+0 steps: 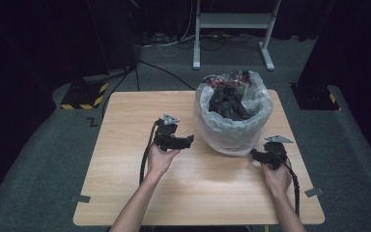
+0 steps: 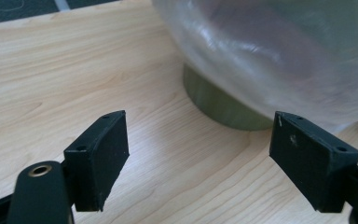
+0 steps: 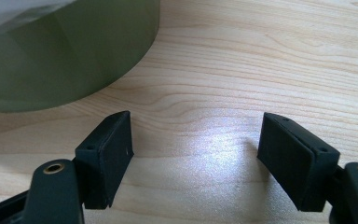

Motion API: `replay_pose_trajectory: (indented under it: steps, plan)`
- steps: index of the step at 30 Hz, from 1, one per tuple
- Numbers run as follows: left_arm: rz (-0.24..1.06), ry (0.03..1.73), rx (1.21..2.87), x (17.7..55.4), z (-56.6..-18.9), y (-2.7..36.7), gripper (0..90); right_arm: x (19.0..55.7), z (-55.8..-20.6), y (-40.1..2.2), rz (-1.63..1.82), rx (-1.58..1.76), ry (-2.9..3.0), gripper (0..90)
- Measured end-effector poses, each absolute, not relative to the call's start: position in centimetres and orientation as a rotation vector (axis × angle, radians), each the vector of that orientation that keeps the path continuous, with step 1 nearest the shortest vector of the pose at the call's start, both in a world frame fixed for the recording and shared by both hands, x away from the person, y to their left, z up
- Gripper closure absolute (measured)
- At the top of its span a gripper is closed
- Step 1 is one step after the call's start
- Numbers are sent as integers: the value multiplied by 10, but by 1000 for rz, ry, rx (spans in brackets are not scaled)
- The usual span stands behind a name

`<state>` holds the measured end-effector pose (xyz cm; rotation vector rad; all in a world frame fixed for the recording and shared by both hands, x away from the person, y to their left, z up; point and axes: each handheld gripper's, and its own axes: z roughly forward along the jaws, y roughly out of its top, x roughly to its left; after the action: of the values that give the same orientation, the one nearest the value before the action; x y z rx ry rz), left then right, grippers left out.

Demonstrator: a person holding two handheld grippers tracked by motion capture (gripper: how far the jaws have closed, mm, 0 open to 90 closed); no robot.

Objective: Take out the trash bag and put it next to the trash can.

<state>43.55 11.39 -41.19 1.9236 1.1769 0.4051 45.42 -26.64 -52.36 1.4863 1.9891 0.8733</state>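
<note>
Centrally on the wooden surface (image 1: pixel 125 193), a green bin (image 2: pixel 223 109) is seen, largely masked by its translucent bag (image 1: pixel 232 130); the dark contents cannot be identified. Left gripper (image 1: pixel 186 141) and right gripper (image 1: pixel 257 154) flank it, fingers spread wide, nothing held.

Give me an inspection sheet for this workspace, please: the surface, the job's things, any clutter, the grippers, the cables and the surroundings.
Surface: light wooden table, bare around the bin.
Job's things: green bin lined with a clear plastic bag, bag rim folded out over the top; dark crumpled stuff piled inside with something red at the back.
Clutter: nothing seen on the tabletop.
Grippers: left gripper open, jaws empty, beside the bag's left side; right gripper open, jaws empty, low by the bin's base.
Cables: a black cable trails from the left gripper; another from the right; more cables on the floor behind.
Surroundings: grey floor, white stand frame, yellow-black striped base, dark curtains.
</note>
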Motion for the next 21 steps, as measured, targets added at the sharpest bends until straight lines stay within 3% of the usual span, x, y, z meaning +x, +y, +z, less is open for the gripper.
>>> replay_pose_trajectory:
  steps: [21]
  plan:
    - [386, 1097, 1879, 439, -369, 98, 200, 454, -524, -266, 874, 1485, 1990, 259]
